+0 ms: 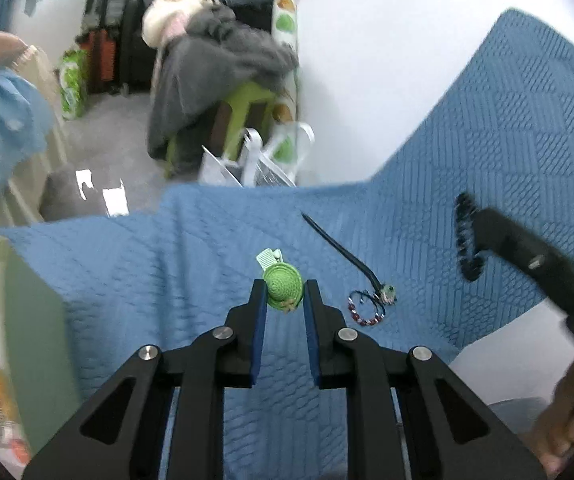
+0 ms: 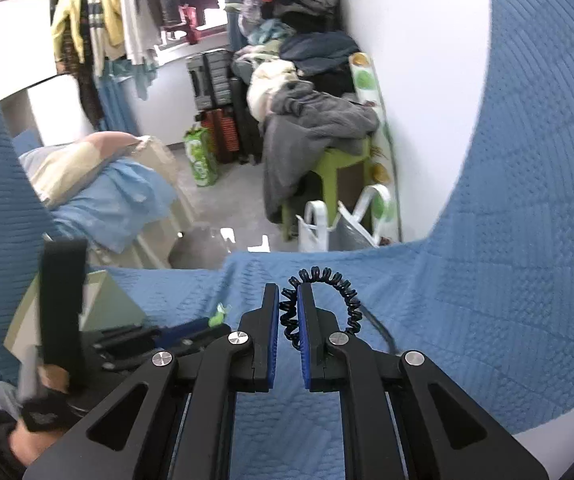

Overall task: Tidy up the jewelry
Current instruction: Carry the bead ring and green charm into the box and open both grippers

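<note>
A green crocheted hat-shaped hair clip (image 1: pixel 283 283) lies on the blue quilted cloth (image 1: pixel 167 264). My left gripper (image 1: pixel 285 290) is around it, jaws open on either side, not clearly pressing it. A red bead bracelet (image 1: pixel 367 312) and a black cord with a small charm (image 1: pixel 351 258) lie just to the right. My right gripper (image 2: pixel 288 296) is shut on a black spiral hair tie (image 2: pixel 327 300) and holds it above the cloth. It also shows at the right of the left wrist view (image 1: pixel 465 236).
A pale green box (image 1: pixel 15 340) stands at the left edge of the cloth; it also shows in the right wrist view (image 2: pixel 107 304). Beyond the cloth's far edge are a white bag (image 2: pixel 327 228), a green stool with clothes (image 2: pixel 327 152), and suitcases (image 2: pixel 215 112).
</note>
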Demonstrator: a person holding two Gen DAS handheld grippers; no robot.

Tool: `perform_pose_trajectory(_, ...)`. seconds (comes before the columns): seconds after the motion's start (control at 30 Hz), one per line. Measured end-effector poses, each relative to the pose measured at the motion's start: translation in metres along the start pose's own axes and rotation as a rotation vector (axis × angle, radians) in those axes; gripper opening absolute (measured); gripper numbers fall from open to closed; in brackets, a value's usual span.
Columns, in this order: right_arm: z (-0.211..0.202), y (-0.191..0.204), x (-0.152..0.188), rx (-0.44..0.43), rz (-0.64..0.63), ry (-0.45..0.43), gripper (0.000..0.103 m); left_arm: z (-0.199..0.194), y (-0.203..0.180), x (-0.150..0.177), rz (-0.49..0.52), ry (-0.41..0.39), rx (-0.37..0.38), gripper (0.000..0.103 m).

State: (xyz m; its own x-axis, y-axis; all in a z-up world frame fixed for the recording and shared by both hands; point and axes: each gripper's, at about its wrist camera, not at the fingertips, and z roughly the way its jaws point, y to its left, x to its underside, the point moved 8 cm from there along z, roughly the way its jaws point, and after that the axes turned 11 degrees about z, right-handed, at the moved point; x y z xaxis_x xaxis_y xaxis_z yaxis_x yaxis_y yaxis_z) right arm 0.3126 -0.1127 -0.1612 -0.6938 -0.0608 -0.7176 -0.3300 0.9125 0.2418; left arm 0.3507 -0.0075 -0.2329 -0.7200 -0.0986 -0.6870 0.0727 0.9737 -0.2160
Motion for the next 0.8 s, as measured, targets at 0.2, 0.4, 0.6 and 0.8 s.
perform_pose_trajectory(0.2,-0.002,0.047,0.003,-0.079,-0.028,0.003,0.007,-0.065,0.026,-0.009,0.001,-0.052,-0.057,0.019)
perform_pose_trajectory(0.4,0.001,0.106,0.012,-0.156,-0.082,0.017,0.007,-0.119,0.066,-0.001,-0.039,-0.084,-0.137,0.019)
perform_pose_trajectory(0.6,0.016,0.169,0.027,-0.237,-0.151,0.07,0.007,-0.155,0.117,0.022,-0.099,-0.083,-0.209,0.019)
perform_pose_trajectory(0.8,0.034,0.215,0.058,-0.298,-0.22,0.16,0.007,-0.171,0.16,0.048,-0.167,-0.067,-0.252,0.019)
